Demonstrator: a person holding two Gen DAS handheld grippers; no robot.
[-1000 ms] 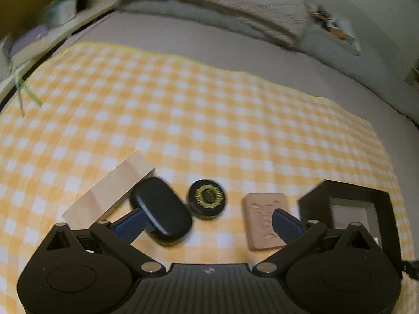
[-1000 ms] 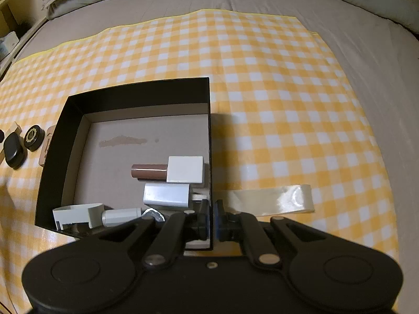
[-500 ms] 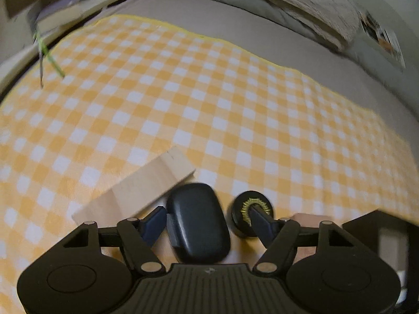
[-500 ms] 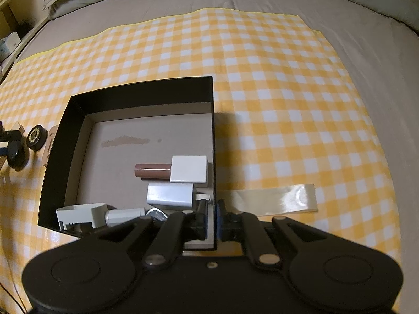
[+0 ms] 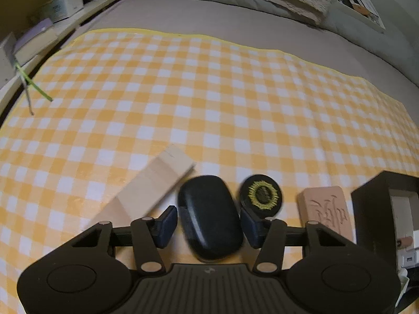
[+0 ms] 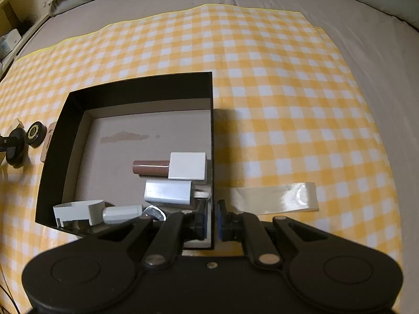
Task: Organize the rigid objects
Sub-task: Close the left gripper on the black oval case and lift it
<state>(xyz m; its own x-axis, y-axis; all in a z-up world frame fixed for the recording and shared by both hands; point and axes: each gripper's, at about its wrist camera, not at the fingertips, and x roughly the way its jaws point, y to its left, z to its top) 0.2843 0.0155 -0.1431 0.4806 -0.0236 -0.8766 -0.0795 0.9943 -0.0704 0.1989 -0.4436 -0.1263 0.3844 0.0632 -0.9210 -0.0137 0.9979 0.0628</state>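
Black oval case [image 5: 209, 217] sits between the left claw [image 5: 208, 222] pads, whose jaws have just been closing from wide; whether they press yet I cannot tell. Pickup looks imminent. Right claw [image 6: 211, 218] pinches the black box [image 6: 125, 86] wall. Beyond: gold-topped disc [image 5: 262, 196], wood block [image 5: 154, 183], checked cloth [image 5: 209, 91].

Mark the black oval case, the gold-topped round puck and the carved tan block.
black oval case [image 5: 209, 214], left wrist view, middle of lid
gold-topped round puck [image 5: 262, 195], left wrist view, gold centre
carved tan block [image 5: 326, 210], left wrist view, carved face
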